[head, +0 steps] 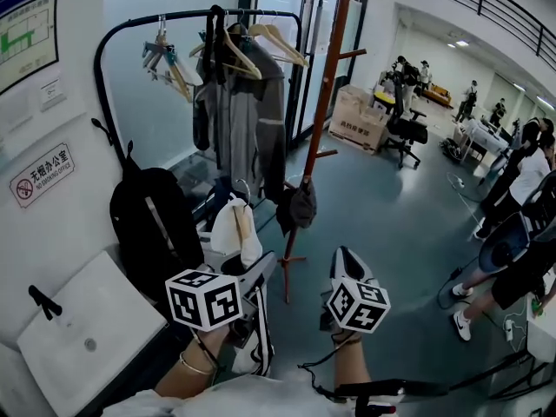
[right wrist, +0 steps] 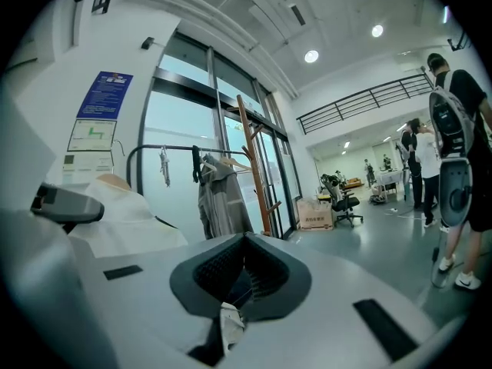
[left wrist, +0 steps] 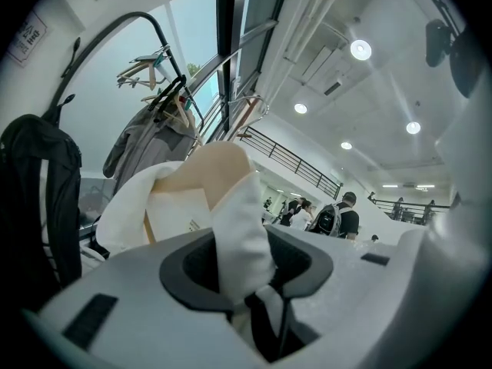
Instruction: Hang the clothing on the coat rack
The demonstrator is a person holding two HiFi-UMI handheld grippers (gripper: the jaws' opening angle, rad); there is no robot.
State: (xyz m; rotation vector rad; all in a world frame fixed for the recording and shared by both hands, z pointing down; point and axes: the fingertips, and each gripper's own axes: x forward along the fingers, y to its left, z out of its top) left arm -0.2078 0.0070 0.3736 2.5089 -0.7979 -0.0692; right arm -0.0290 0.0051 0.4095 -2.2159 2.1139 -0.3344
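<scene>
The white garment (head: 234, 229) sits on a wooden hanger (left wrist: 217, 166), low and in front of us, well short of any peg. Our left tongs (left wrist: 246, 261) are clamped on a fold of its cloth and carry it. Our right tongs (right wrist: 242, 277) are closed with no garment in them; a small pale scrap shows at their root, and we cannot tell what it is.

The wooden rack (head: 325, 85) stands beyond, apart from the garment. Left of it, a black rail (head: 187, 12) holds a grey jacket (head: 243, 120) and spare hangers. We judge the pick-up done; the lift and hooking on remain.
</scene>
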